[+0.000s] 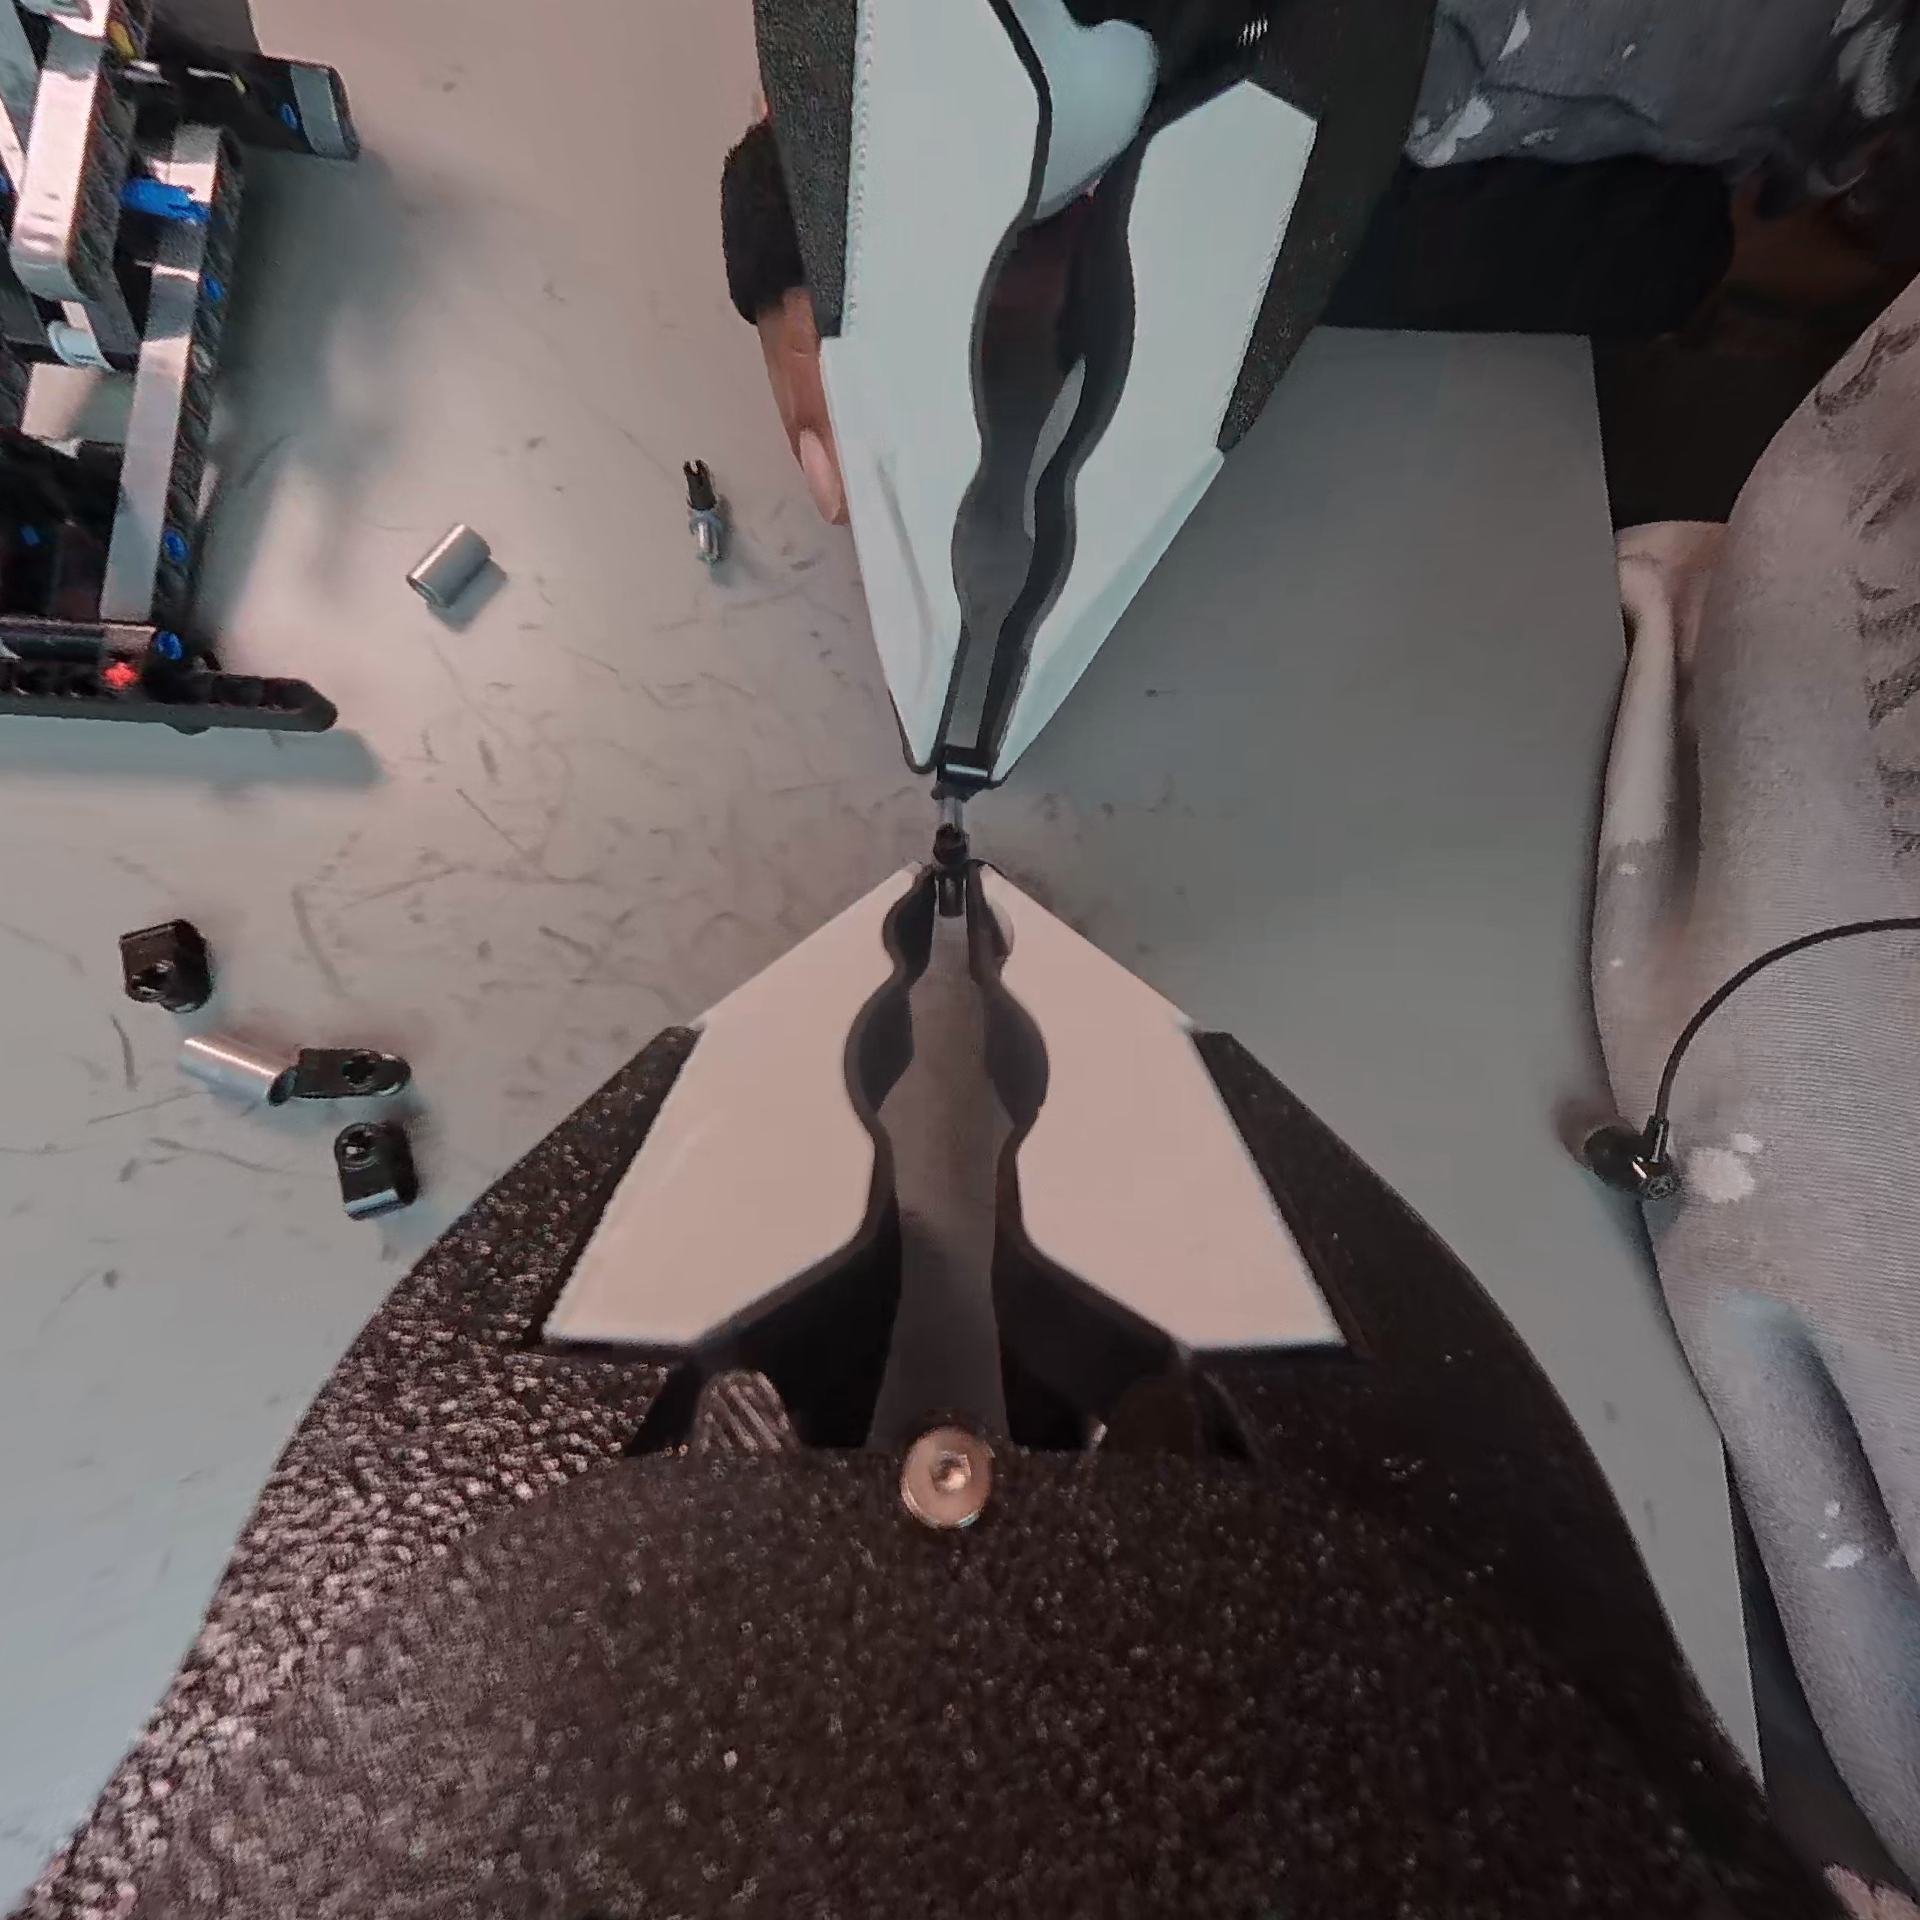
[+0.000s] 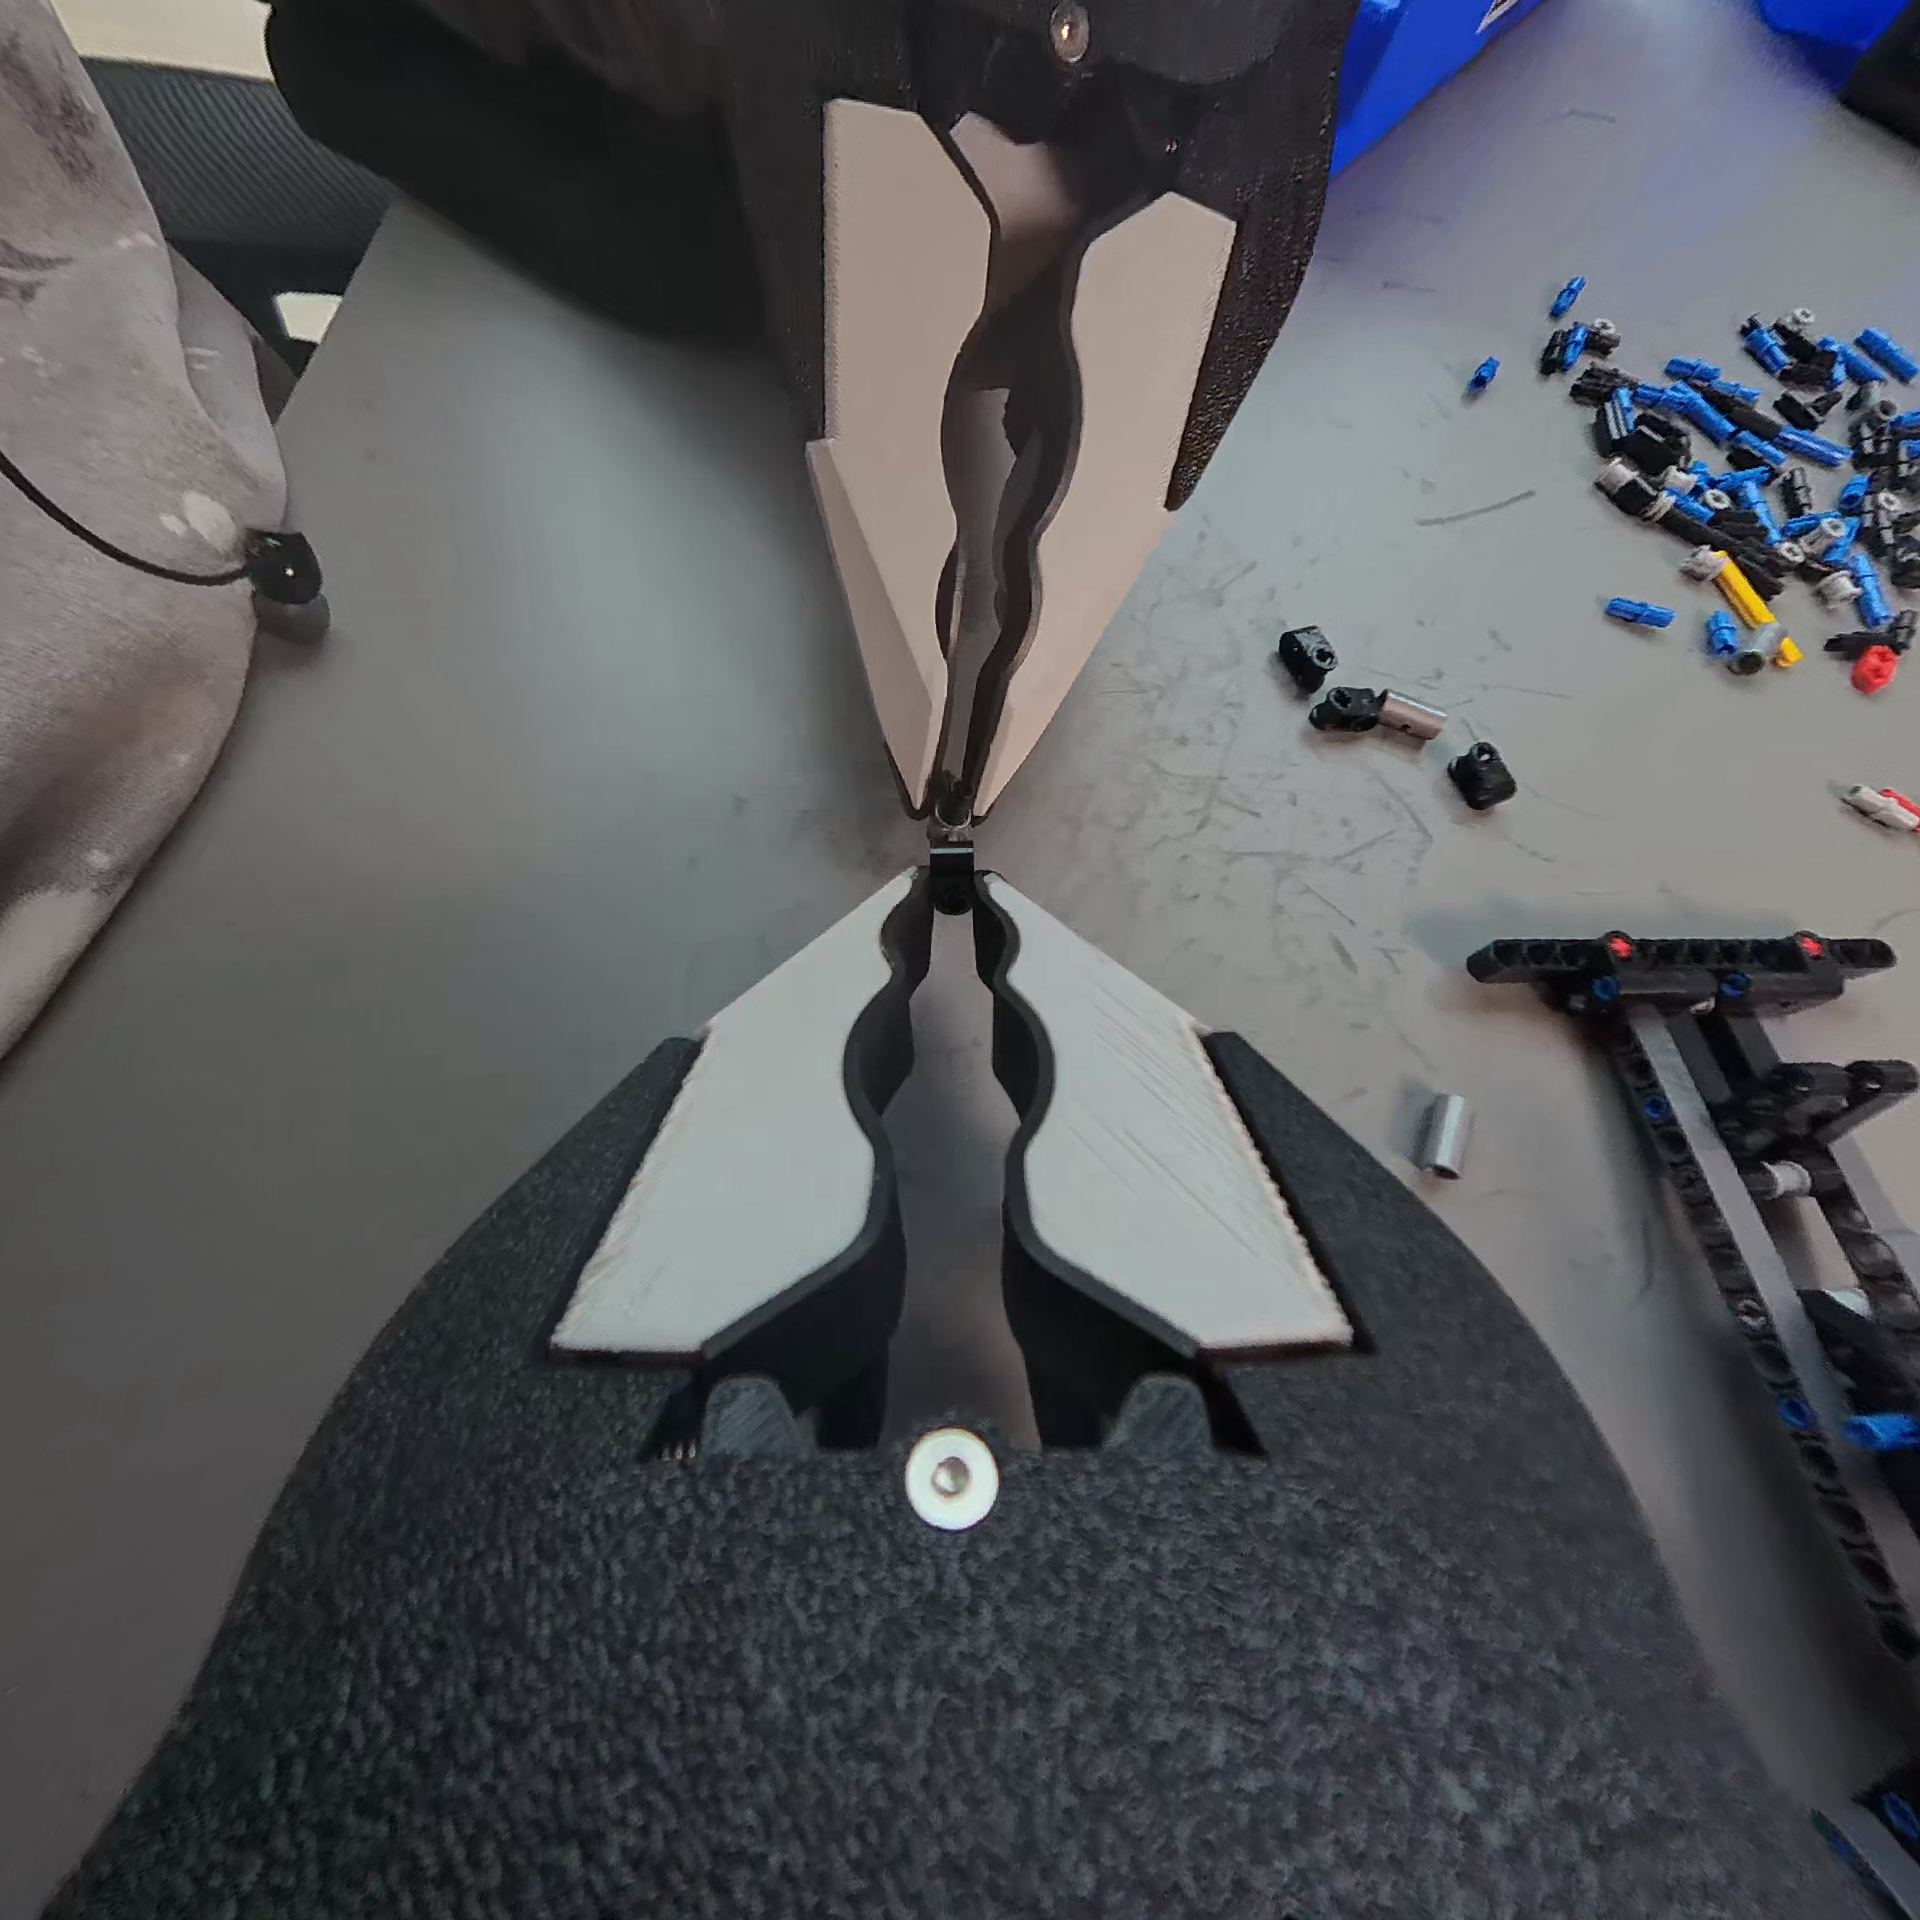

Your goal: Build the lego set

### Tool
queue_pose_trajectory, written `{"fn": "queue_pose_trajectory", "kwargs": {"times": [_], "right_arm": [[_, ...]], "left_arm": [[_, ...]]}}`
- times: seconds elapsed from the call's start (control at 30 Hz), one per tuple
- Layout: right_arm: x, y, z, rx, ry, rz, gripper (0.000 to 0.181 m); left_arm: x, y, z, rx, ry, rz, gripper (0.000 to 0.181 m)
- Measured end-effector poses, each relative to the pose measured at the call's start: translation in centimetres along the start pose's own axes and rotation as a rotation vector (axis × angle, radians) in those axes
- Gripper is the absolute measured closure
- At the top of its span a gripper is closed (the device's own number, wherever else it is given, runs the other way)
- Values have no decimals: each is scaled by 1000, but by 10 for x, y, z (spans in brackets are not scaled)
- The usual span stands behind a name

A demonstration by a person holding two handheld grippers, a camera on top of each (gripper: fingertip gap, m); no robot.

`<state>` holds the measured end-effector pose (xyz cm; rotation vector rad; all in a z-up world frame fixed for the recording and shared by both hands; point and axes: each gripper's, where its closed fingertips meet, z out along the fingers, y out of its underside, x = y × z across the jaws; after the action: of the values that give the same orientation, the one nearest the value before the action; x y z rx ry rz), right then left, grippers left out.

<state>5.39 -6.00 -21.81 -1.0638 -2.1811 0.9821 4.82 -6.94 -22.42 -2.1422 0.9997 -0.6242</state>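
Left wrist view: the left gripper [image 1: 948,883] has its two pale fingers drawn together on a small black pin [image 1: 948,878], pinched right at the tips. Straight ahead, tip to tip with it, the right gripper [image 1: 961,764] comes in from the far side, its fingers closed on a small black connector [image 1: 964,769]. The pin and the connector meet in the narrow space between the two tools, above the scratched grey table [image 1: 582,727]. Ahead and to the left of the tool lie a loose grey-and-black axle pin [image 1: 704,511] and a grey sleeve [image 1: 449,556]; farther left stands the black and grey frame [image 1: 114,343] of the build. Beside the tool's left finger sit three black connectors and a second grey sleeve [image 1: 223,1065] (two of those pieces touch). A fingertip [image 1: 816,457] shows against the right gripper's side.

Right wrist view: the right gripper [image 2: 951,883] is clamped on the black connector [image 2: 951,871], and the left gripper [image 2: 948,795] faces it from ahead, closed on the pin [image 2: 949,821], which touches the connector. To the right of the tool lie the frame [image 2: 1725,1049], a grey sleeve [image 2: 1444,1132], and farther ahead a heap of blue and black pins [image 2: 1756,457].
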Motion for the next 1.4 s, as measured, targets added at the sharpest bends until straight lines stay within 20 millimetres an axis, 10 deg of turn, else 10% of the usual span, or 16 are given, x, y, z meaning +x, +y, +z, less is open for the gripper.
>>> {"fn": "queue_pose_trajectory", "kwargs": {"times": [1.4], "right_arm": [[-9,14,9,-159,24,36,176]], "left_arm": [[4,6,13,-53,-64,42,175]]}}
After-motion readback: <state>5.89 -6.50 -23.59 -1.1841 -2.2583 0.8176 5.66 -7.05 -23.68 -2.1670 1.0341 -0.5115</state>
